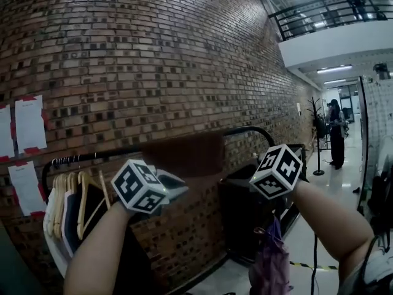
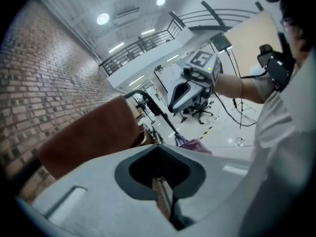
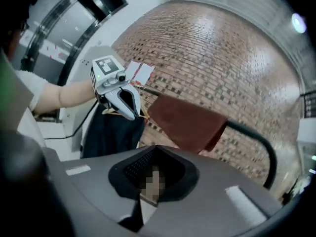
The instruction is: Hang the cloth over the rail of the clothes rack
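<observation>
Cloth is draped over the rail, centre of the head frame, and hangs down the near side, so its own weight likely holds it there. Left gripper and right gripper have jaws pressed together on nothing, both clear of the fabric. Hangers are lower left, apart from it. Hang looks done.

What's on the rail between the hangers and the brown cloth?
Nothing. The head view shows the rail bare from the hangers to the cloth draped over it.
</observation>
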`<state>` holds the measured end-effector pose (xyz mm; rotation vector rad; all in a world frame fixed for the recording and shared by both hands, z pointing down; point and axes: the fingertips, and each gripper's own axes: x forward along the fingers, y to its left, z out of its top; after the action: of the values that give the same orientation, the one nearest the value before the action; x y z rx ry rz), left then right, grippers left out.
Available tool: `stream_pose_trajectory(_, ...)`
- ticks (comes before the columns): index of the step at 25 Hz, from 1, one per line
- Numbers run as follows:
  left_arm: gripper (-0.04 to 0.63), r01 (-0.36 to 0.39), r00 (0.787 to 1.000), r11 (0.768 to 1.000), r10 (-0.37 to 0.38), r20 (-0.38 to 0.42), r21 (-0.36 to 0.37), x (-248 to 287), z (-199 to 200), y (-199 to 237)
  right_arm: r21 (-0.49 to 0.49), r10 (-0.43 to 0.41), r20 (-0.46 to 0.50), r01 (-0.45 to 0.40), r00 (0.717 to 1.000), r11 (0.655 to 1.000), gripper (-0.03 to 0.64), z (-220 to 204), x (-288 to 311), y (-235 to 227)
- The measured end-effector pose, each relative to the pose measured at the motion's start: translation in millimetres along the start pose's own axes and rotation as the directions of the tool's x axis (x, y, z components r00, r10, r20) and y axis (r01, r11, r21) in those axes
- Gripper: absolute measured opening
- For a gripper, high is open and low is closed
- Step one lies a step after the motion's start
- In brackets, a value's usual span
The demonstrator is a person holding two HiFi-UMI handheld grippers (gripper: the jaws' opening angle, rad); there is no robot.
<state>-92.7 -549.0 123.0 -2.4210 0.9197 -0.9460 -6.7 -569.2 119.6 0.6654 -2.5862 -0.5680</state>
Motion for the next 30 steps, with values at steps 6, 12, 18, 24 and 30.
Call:
stream_pose_trajectory(6,0.0,0.155,0.983,0.965,-0.129,0.131,-0.212,14.3,-38.2,-150.5,0.223,0.224,0.015,-0.222,0.974,0.949,0.0,-92.7,-19.7,124.6)
stream_pose_trajectory(12,0.0,0.158,0.98,0.936,-0.11,0.165,-0.314,12.7,-71.5,-263.0,0.393,0.21,0.122,-0.242,0.97,0.887,-0.008,-135.7,-57.2,209.6)
stream_pose_trajectory(18,0.0,0.125,0.988,0.928,-0.083,0.131,-0.352,-5.9,-101.8,-349.7,0.493,0.115,0.153,-0.177,0.981,0.852,-0.008,-162.2,-100.8,290.8)
stream_pose_trajectory(24,0.0,0.184,0.977,0.886,-0.119,0.175,-0.425,-64.2,-119.8,-459.5,0.584,0.117,0.09,-0.147,0.989,0.799,-0.008,-179.3,-132.6,415.0)
stream_pose_trajectory(30,0.0,0.198,0.972,0.847,-0.106,0.209,-0.492,-146.2,-124.3,-548.4,0.607,0.183,0.083,-0.195,0.98,0.77,-0.006,-149.2,-179.9,550.7)
